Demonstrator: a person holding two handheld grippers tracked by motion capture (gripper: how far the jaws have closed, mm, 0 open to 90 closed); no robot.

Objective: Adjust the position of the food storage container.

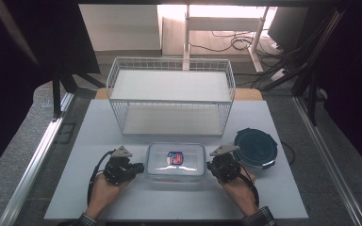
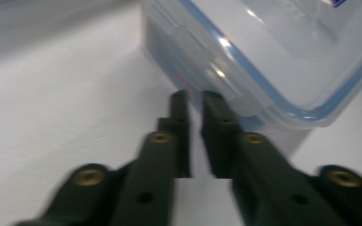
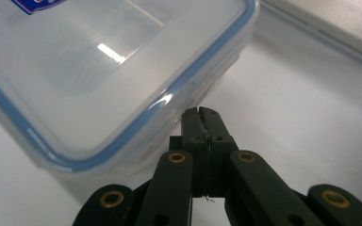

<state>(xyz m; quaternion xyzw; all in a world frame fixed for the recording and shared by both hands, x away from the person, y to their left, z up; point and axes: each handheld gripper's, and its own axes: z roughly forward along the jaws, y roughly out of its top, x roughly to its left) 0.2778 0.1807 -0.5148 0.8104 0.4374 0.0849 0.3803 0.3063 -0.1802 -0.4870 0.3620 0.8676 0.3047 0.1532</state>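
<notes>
The clear container [image 1: 176,161] is laid flat before the wire basket [image 1: 170,96], long axis parallel to it; the left gripper [image 1: 140,167] is slightly parted at its end; the right gripper [image 1: 209,165] is closed, empty.

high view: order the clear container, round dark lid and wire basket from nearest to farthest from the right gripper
1. clear container, just left of the right gripper.
2. round dark lid, to its right, slightly farther back.
3. wire basket, at the table's back.

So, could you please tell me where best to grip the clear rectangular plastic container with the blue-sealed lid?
Probably at its two short ends: the clear rectangular plastic container lies flat, long side facing the person, with the left gripper and right gripper already at opposite ends. Its latch flaps give an edge; the smooth lid offers none.
</notes>
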